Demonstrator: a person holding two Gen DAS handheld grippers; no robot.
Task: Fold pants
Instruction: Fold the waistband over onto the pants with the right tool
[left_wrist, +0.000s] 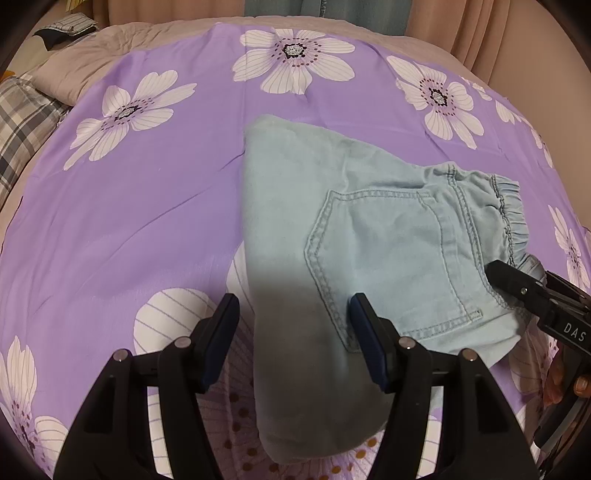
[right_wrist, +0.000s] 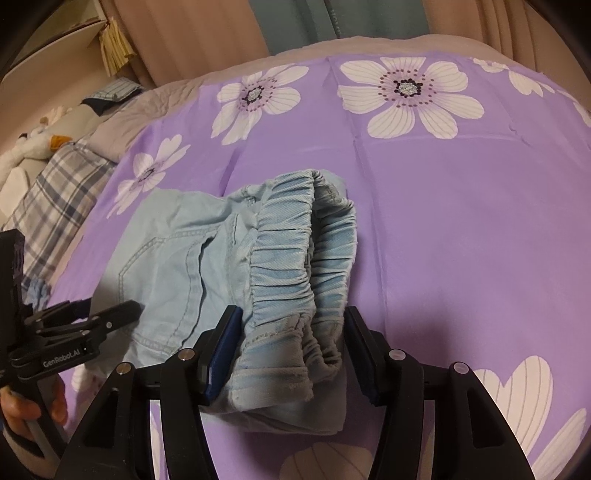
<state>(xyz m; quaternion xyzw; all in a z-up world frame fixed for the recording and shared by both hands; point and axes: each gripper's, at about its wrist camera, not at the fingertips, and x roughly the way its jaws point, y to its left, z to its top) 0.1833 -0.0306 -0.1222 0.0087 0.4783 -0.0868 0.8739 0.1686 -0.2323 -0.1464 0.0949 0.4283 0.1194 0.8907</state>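
Light blue denim pants lie folded into a short bundle on a purple flowered sheet, back pocket up and elastic waistband to the right. My left gripper is open, its jaws on either side of the pants' folded near edge. My right gripper is open with the gathered waistband lying between its jaws. Each gripper shows in the other's view: the right by the waistband, the left by the pocket side.
A grey quilt and a plaid pillow lie at the far left of the bed. Curtains hang behind it. Soft toys sit at the left edge. Bare sheet spreads to the right of the pants.
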